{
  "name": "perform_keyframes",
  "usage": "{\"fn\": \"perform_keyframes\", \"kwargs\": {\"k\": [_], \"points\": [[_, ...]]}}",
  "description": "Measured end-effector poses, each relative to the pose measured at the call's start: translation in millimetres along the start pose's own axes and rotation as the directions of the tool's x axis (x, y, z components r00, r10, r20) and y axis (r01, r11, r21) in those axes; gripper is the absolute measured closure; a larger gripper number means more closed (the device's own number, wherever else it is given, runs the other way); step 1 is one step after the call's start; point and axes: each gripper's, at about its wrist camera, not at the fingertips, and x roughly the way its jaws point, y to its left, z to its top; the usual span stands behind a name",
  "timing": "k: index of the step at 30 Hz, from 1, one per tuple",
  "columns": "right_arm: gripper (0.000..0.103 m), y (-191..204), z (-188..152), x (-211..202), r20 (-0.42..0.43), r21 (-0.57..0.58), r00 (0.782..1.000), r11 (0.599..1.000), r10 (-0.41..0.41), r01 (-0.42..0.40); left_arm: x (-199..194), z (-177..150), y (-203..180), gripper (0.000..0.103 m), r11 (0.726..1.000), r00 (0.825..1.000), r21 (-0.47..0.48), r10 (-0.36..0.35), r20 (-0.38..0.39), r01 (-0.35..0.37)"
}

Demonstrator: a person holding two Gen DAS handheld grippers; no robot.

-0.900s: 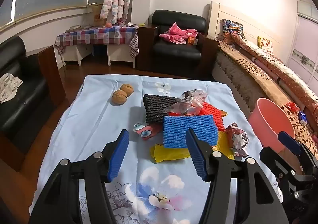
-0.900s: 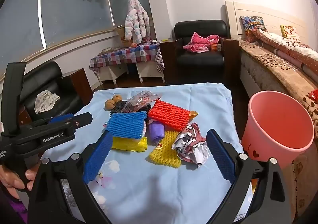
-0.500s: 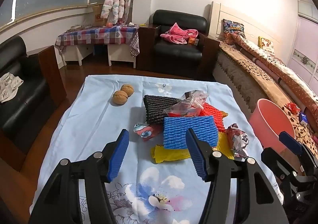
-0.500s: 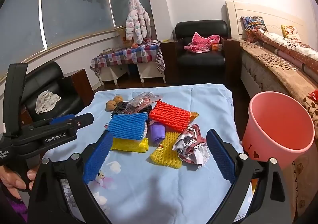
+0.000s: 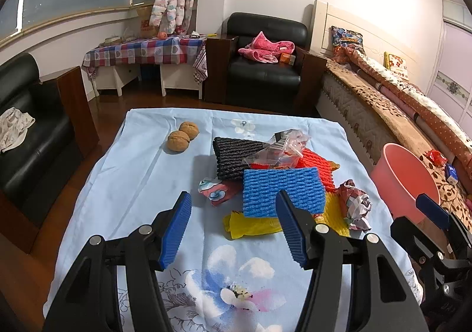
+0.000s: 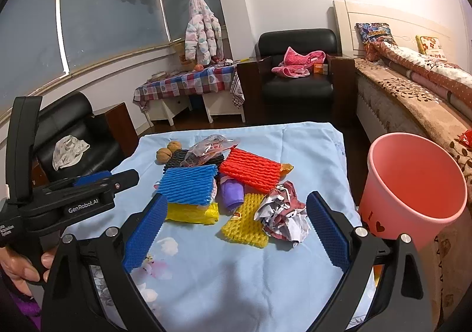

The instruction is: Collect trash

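A pile of trash lies on the blue tablecloth [image 5: 126, 184]: a blue foam net [image 5: 283, 190], a red foam net [image 6: 250, 168], a black foam net [image 5: 233, 155], a yellow foam net [image 6: 246, 221], a yellow wrapper [image 5: 250, 223], a crumpled paper ball [image 6: 284, 217], a clear plastic bag [image 5: 280, 149] and a purple cup [image 6: 231, 192]. A pink bucket [image 6: 413, 184] stands at the table's right edge. My left gripper [image 5: 233, 228] is open and empty, just short of the pile. My right gripper [image 6: 236, 231] is open and empty, in front of the yellow net and paper ball.
Two walnuts [image 5: 183, 136] lie at the far left of the cloth. A black sofa [image 5: 23, 131] stands to the left, a black armchair [image 5: 265, 66] beyond the table, and a bed [image 5: 398, 102] along the right.
Both grippers have crept slightly forward toward the pile. Both stay open; nothing on the table has moved.
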Motion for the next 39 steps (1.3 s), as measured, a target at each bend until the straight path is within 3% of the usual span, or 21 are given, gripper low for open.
{"fn": "perform_keyframes", "kwargs": {"k": [39], "points": [[0.015, -5.7, -4.0, 4.1, -0.017, 0.024, 1.0, 1.0, 0.009, -0.009, 8.1, -10.9, 0.0, 0.044, 1.0, 1.0, -0.004, 0.005, -0.011, -0.005]]}}
